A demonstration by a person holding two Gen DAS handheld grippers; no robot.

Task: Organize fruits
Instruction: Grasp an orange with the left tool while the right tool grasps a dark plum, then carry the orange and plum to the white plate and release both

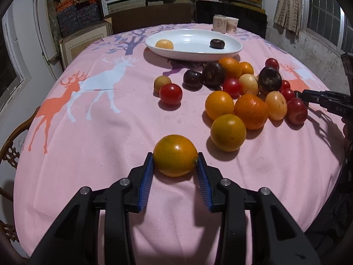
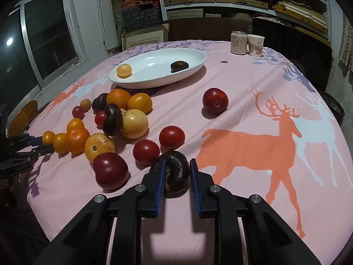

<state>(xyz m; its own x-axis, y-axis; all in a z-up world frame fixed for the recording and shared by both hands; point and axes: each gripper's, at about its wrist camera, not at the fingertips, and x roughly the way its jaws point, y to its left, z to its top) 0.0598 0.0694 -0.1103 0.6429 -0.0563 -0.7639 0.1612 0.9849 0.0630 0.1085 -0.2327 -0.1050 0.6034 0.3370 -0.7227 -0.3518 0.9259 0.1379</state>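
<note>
My left gripper (image 1: 175, 154) is shut on an orange (image 1: 175, 159) low over the pink deer-print tablecloth. My right gripper (image 2: 177, 162) is shut on a dark brown fruit (image 2: 176, 176), its blue pads pressing both sides. A loose pile of oranges, yellow fruits, red tomatoes, plums and dark fruits (image 1: 240, 88) lies between the two grippers, also in the right wrist view (image 2: 114, 119). Beyond the pile a white oval plate (image 1: 233, 49) (image 2: 194, 66) holds a yellow-orange fruit (image 1: 164, 44) and a dark fruit (image 1: 217, 43). One red plum (image 2: 215, 100) lies alone.
A drink can (image 2: 238, 43) and a paper cup (image 2: 255, 45) stand at the table's far edge. A wooden chair (image 1: 13, 145) stands at the left of the table. Shelves of boxes fill the back wall, and a window is on one side.
</note>
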